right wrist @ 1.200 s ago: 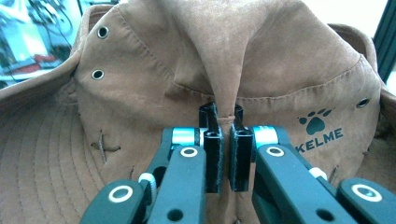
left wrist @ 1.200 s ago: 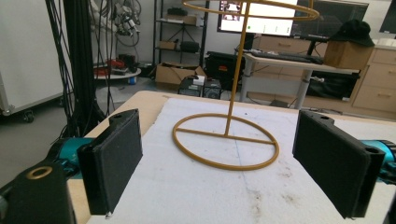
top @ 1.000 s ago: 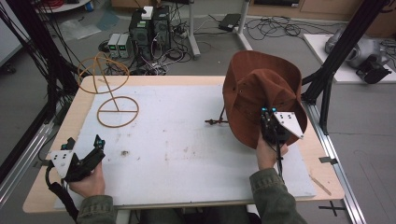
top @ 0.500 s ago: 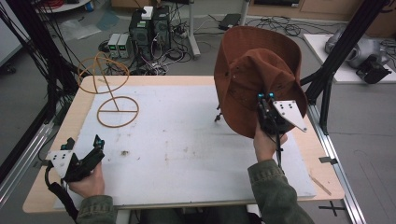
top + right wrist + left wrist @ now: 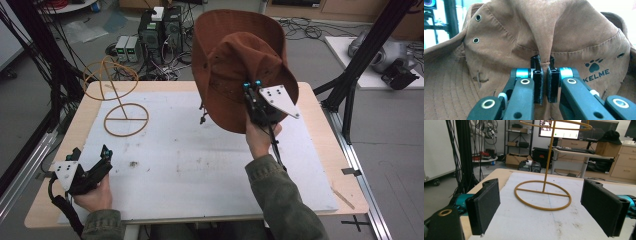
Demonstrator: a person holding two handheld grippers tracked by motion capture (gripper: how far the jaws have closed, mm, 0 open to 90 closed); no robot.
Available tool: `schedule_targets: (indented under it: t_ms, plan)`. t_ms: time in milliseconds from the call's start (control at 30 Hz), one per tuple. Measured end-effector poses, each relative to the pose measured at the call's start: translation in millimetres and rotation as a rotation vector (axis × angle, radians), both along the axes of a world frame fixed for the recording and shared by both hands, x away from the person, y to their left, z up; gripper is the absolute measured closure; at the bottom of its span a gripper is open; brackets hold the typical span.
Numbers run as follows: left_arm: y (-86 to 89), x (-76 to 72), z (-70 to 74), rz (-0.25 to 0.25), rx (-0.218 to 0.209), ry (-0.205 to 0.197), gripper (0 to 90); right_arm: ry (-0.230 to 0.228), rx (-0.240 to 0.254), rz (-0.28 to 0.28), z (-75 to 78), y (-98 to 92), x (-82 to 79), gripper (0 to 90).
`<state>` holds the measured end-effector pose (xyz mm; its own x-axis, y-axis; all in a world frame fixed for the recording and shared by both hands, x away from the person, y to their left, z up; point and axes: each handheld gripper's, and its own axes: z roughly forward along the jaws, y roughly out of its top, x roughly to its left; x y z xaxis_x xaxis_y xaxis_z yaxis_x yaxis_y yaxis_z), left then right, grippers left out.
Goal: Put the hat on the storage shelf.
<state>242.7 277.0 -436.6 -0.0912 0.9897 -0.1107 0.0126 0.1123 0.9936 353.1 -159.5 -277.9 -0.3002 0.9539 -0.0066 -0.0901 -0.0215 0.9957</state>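
A brown brimmed hat (image 5: 240, 60) hangs in the air above the table's right half, pinched by its crown in my right gripper (image 5: 251, 92). In the right gripper view the two jaws are shut on a fold of the hat's fabric (image 5: 544, 53); a paw logo with KELME (image 5: 596, 68) is printed on its crown. A gold wire hat stand (image 5: 117, 97), with a ring base and a ring top, stands at the table's far left. My left gripper (image 5: 102, 155) rests open near the front left corner, and its view looks at the hat stand (image 5: 544, 195) between wide-apart pads (image 5: 487, 202).
A white mat (image 5: 200, 165) covers most of the wooden table. The hat's cord (image 5: 202, 117) dangles toward the mat. Black frame posts (image 5: 360, 55) stand at the right and left edges. Cables and electronics boxes (image 5: 160, 25) lie on the floor behind the table.
My right gripper has lifted the hat off the table and carried it up and to the left. The left gripper has stayed where it was.
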Motion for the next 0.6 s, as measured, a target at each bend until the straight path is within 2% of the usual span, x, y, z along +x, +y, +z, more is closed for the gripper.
schedule_targets:
  t_ms: [167, 200, 233, 533, 567, 600]
  plan:
    - [2.2, -2.1, -0.1, 0.009, -0.007, -0.001, 16.1, -0.001, 0.012, 0.079, 9.9, 37.1, 12.6, 87.3]
    - [2.2, -2.1, -0.1, 0.009, -0.007, -0.001, 16.1, -0.001, 0.012, 0.079, 9.9, 37.1, 12.6, 87.3]
    - [2.5, -2.4, -0.2, 0.010, -0.007, -0.001, 16.1, 0.005, 0.009, 0.111, 11.9, 52.4, 18.1, 87.3]
    - [6.3, -6.7, -0.3, 0.012, -0.017, -0.005, 16.1, 0.019, -0.002, 0.251, 18.0, 127.7, 40.9, 87.3]
    - [6.3, -6.7, -0.3, 0.012, -0.017, -0.005, 16.1, 0.019, -0.002, 0.251, 18.0, 127.7, 40.9, 87.3]
    - [7.4, -8.0, -0.2, 0.015, -0.019, -0.004, 16.1, 0.022, -0.005, 0.284, 17.8, 145.1, 46.0, 87.3]
